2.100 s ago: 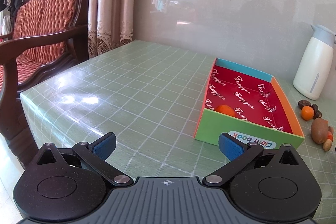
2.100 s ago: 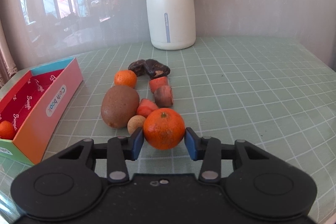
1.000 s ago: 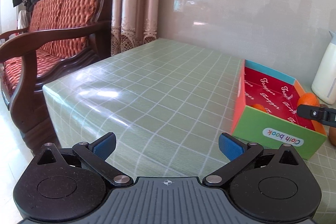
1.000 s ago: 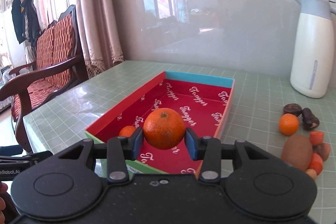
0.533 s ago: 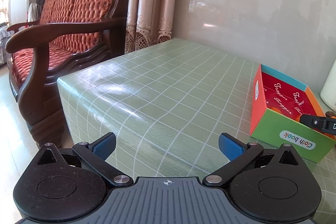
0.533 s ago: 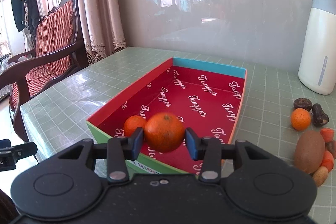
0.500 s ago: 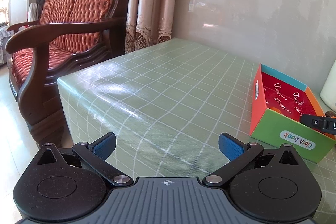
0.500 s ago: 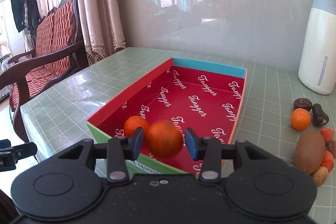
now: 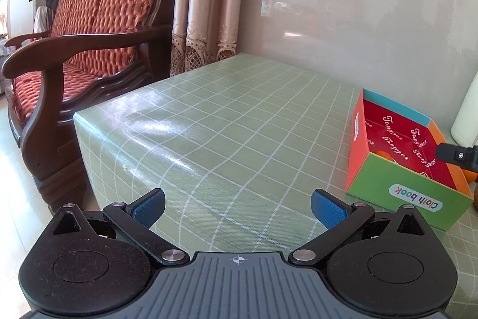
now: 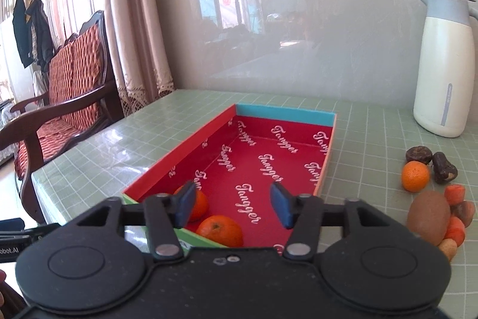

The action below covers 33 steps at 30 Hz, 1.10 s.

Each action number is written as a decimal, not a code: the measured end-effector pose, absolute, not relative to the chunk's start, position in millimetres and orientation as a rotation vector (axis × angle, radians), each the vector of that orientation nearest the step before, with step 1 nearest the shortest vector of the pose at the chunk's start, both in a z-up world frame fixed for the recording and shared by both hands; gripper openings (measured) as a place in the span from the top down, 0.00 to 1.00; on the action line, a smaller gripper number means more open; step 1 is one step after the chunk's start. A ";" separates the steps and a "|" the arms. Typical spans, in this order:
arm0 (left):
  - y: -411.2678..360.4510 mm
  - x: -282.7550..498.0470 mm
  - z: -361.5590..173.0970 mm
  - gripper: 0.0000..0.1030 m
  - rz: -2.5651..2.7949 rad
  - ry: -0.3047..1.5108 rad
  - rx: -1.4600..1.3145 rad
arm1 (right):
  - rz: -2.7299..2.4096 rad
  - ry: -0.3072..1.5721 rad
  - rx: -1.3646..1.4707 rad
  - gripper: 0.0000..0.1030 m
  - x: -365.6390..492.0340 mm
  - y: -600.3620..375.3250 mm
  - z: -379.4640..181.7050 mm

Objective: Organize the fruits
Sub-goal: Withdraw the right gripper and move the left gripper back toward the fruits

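Hovering over the box (image 10: 277, 115), right gripper (image 10: 233, 207) jaws have just been opening, empty; released mandarin (image 10: 220, 233) lies inside. Remaining mandarin (image 10: 415, 176) sits rightward, nearer this hand.

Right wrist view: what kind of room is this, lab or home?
Most likely a home living or dining room. A carved wooden sofa with red cushions stands beside lace-trimmed curtains, and the table's green checked cloth carries a white thermos jug and loose fruit.
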State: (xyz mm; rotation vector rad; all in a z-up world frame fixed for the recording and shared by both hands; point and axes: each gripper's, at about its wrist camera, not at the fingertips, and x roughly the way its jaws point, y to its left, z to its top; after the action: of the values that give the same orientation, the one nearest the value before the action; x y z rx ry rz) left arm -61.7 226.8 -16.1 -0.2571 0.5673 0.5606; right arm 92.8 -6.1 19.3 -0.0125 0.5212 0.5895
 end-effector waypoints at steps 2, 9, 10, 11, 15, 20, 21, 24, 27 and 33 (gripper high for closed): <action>225.4 -60.6 -15.5 0.00 0.556 0.568 -0.257 | 0.581 0.502 0.003 0.26 91.7 -10.9 21.5; 217.4 -54.6 -13.4 0.00 0.527 0.570 -0.265 | 0.530 0.458 0.038 0.04 89.9 -29.0 27.7; 214.7 -52.9 -13.2 0.00 0.519 0.570 -0.265 | 0.519 0.452 0.046 0.04 89.6 -32.7 28.5; 211.7 -51.2 -12.9 0.00 0.512 0.571 -0.262 | 0.507 0.447 0.052 0.03 89.1 -36.9 29.3; 197.4 -43.9 -11.6 0.00 0.476 0.575 -0.247 | 0.453 0.428 0.066 0.00 87.8 -55.8 32.4; 177.0 -33.0 -10.2 0.00 0.430 0.583 -0.226 | 0.379 0.421 0.092 0.00 87.3 -86.7 33.2; 172.2 -30.4 -9.9 0.00 0.419 0.585 -0.221 | 0.361 0.422 0.097 0.00 87.1 -93.9 32.7; 158.2 -24.0 -9.2 0.00 0.388 0.591 -0.206 | 0.308 0.428 0.121 0.00 87.4 -116.3 31.8; 142.1 -16.4 -8.8 0.00 0.355 0.596 -0.179 | 0.252 0.430 0.151 0.00 86.5 -139.9 30.1; 112.8 -3.7 -8.6 0.00 0.293 0.601 -0.133 | 0.144 0.448 0.215 0.00 83.9 -183.5 24.9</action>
State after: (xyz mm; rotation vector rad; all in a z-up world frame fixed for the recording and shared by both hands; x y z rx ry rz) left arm -3.7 112.8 -8.6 -0.1326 0.6007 0.2926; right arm 83.9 -183.5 24.9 0.2148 0.4481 0.1436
